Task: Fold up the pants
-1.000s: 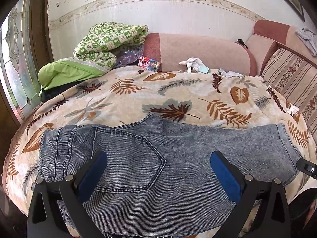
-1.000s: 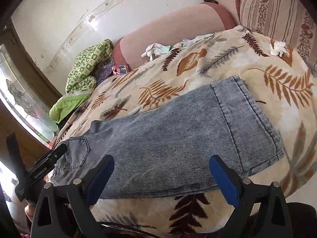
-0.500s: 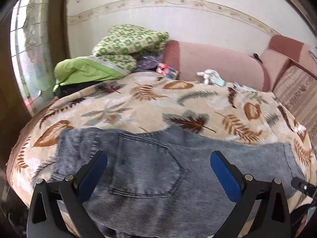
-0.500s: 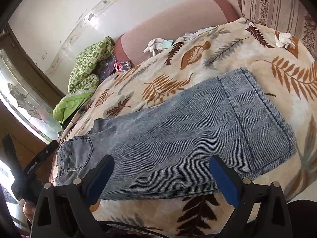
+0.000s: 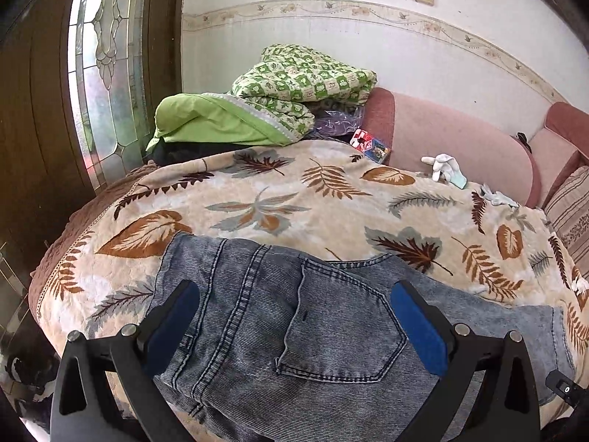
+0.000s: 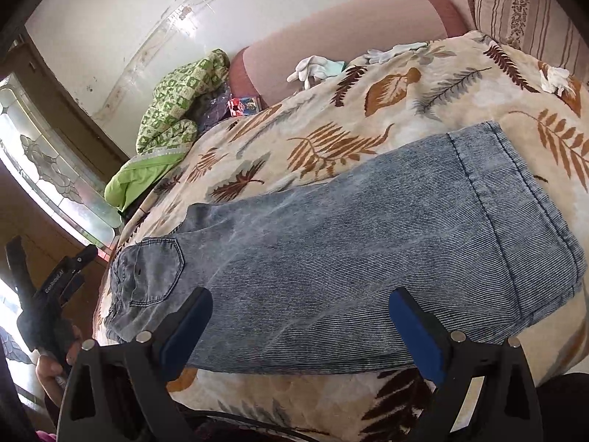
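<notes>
Grey-blue denim pants [image 5: 294, 316] lie flat, folded lengthwise, along the near edge of a leaf-patterned blanket [image 5: 294, 199]. The waist and back pocket are at the left, the leg hem [image 6: 515, 199] at the right. My left gripper [image 5: 294, 316] is open and empty, hovering over the back pocket [image 5: 338, 331]. My right gripper [image 6: 298, 316] is open and empty, above the middle of the leg [image 6: 349, 228]. The left gripper's handle [image 6: 48, 294] shows at the left edge of the right wrist view.
Green quilts [image 5: 279, 99] are piled at the back left by a glass door [image 5: 106, 73]. A pink sofa back [image 5: 452, 136] runs behind. White gloves [image 5: 441, 165] and a small red box [image 5: 368, 145] lie near it. A striped cushion [image 6: 526, 7] stands at right.
The left gripper has swung leftward toward the waist end, bringing the door into view. The right gripper has shifted slightly closer over the leg. The pants have not moved.
</notes>
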### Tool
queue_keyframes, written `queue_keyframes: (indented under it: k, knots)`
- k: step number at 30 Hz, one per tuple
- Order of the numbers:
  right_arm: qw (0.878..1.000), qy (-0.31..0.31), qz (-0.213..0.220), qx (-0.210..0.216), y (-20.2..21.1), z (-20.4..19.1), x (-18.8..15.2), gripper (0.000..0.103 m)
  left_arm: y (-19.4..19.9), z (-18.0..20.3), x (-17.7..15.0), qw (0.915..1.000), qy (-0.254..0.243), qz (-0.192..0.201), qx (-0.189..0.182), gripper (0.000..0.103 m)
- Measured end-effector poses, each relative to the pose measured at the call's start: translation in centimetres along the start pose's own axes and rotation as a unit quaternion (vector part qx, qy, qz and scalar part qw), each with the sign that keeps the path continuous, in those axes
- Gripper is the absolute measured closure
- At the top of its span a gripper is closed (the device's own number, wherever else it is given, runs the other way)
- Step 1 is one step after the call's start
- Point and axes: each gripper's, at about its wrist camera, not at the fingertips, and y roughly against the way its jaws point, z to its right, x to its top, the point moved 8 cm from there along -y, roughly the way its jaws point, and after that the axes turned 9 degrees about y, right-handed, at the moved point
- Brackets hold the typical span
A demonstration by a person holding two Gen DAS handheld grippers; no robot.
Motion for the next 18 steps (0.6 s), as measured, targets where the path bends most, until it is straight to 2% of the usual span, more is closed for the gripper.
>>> queue_keyframes:
  k: [5,18]
  knots:
    - [1.000,-0.003,-0.001,0.002,-0.1,0.0,-0.1,0.005,0.4,-1.5,0.9,0.9996,0.014,0.018,0.016,0.000]
    - [1.000,0.002,-0.009,0.004,-0.8,-0.7,-0.4,0.005,0.5,-4.3,1.8,0.9980,0.045,0.027,0.035,0.000]
